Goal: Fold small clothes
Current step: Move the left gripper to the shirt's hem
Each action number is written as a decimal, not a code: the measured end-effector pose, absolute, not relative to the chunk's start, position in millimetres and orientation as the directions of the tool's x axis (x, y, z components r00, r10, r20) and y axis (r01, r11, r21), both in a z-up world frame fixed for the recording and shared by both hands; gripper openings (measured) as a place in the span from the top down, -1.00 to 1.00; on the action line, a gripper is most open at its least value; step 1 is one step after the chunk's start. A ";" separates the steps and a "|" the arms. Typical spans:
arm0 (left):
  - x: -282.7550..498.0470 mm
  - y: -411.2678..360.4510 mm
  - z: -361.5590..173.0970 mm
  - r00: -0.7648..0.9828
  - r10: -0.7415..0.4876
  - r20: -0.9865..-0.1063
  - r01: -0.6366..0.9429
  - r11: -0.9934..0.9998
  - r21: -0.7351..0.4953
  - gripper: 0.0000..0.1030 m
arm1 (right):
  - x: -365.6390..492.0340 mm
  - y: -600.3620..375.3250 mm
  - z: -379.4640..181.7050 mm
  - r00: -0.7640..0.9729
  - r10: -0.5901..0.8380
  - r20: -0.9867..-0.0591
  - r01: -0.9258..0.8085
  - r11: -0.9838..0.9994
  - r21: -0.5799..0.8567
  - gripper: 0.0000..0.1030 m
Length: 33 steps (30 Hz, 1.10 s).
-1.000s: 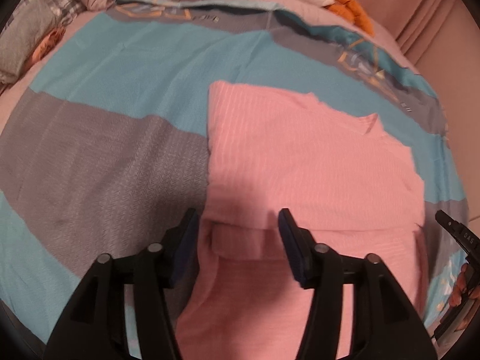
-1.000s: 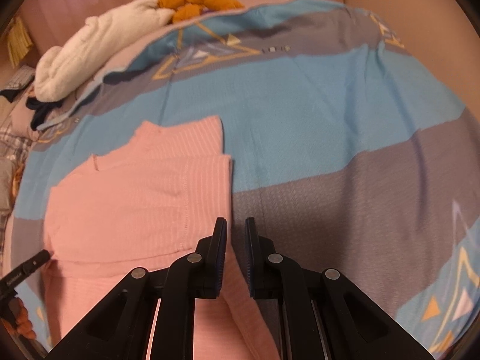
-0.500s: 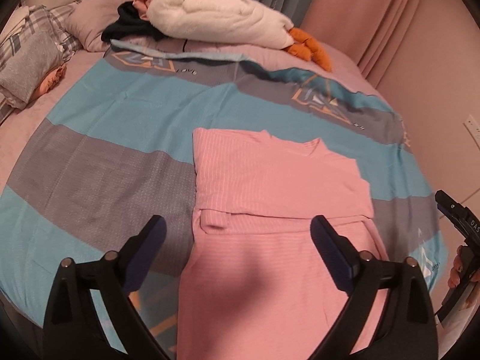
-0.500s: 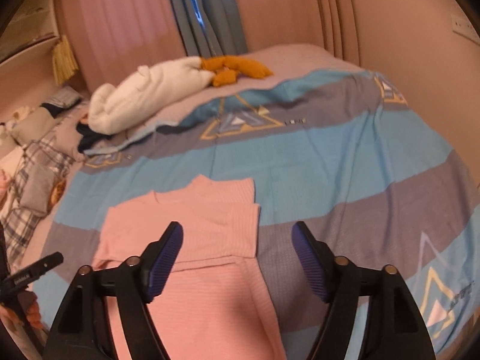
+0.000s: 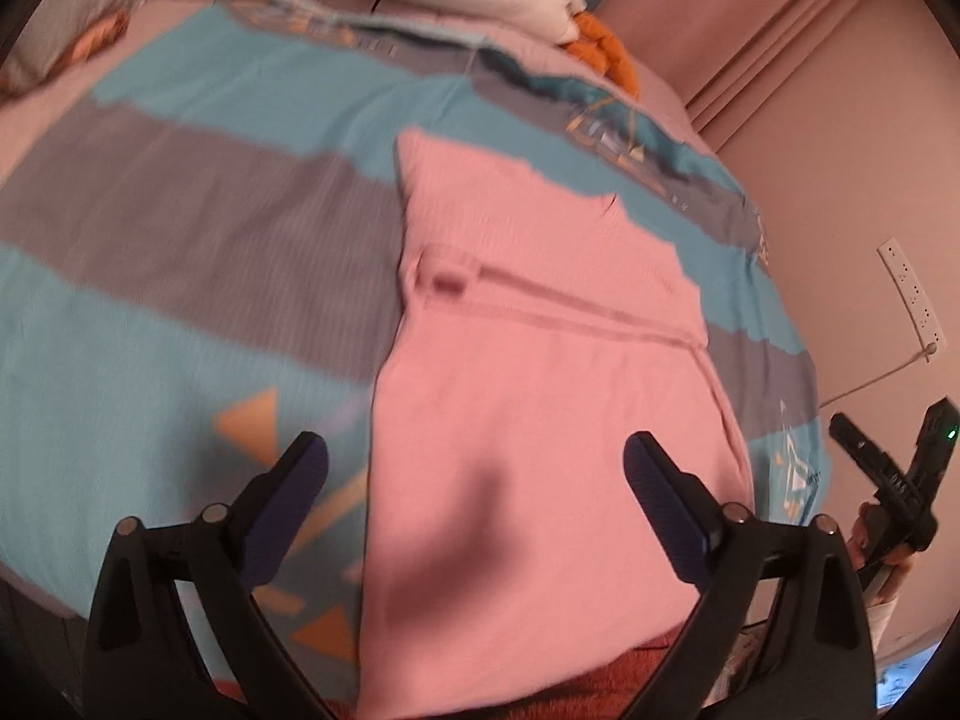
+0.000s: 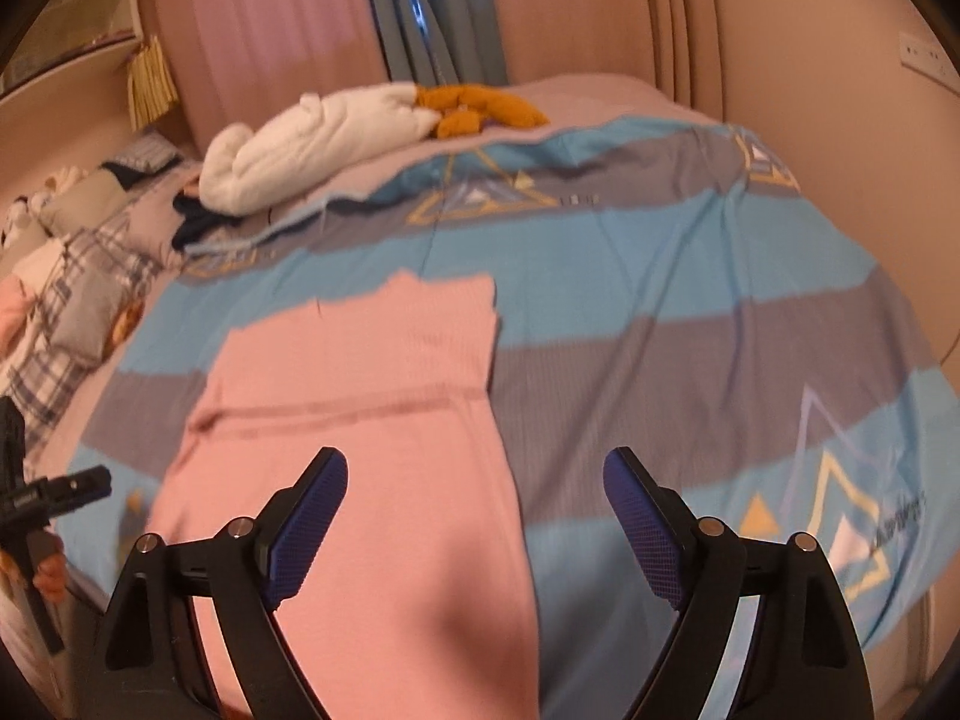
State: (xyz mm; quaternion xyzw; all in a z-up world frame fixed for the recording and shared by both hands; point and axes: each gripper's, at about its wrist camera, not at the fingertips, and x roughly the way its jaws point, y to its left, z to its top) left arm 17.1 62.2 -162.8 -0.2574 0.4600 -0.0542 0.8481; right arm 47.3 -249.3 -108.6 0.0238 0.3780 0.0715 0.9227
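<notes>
Fingers, left gripper (image 5: pixel 474 483): black arms with dark blue pads (image 5: pixel 663 510) spread wide apart, nothing between them; they hang above the near half of the garment.
Fingers, right gripper (image 6: pixel 477 501): blue textured pads (image 6: pixel 309 525) likewise spread wide and holding nothing; the left pad sits over the garment, the right pad over the bedspread.
Garment: pink ribbed knit top (image 5: pixel 540 372), lying flat on the bed, both sleeves folded in so it forms a long strip running from 6 o'clock toward 12 o'clock; a crosswise fold edge shows about halfway up.
Bedspread: blue-and-grey striped quilt cover with orange triangle prints (image 6: pixel 630 312), beneath the garment on all sides.
Far end, 12 o'clock: white plush blanket roll (image 6: pixel 312 144) touching an orange soft toy (image 6: pixel 480 105).
Left side, 9 o'clock in right wrist view: grey plaid pillows (image 6: pixel 78 306).
Focus: left wrist view is motion-blurred.
</notes>
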 end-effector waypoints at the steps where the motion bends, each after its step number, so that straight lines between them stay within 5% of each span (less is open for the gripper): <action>1: 14.8 63.0 -167.0 0.559 -0.339 -0.757 -0.150 0.856 -0.494 -0.81 | 44.3 -251.3 -116.2 0.687 0.150 -0.711 -0.104 0.989 0.107 -0.69; 11: -15.6 59.7 -198.5 0.444 -0.415 -0.794 -0.184 0.825 -0.535 -0.45 | 5.4 -269.8 -153.3 0.589 0.178 -0.788 -0.021 0.979 0.205 -0.68; 21: -36.3 48.7 -215.8 0.344 -0.498 -0.796 -0.168 0.801 -0.574 -0.19 | -26.5 -280.0 -186.0 0.477 0.203 -0.855 0.046 0.966 0.255 -0.13; 33: -54.6 37.9 -222.2 0.334 -0.496 -0.802 -0.123 0.820 -0.559 -0.12 | -43.6 -285.9 -222.3 0.373 0.226 -0.900 0.101 0.954 0.282 0.06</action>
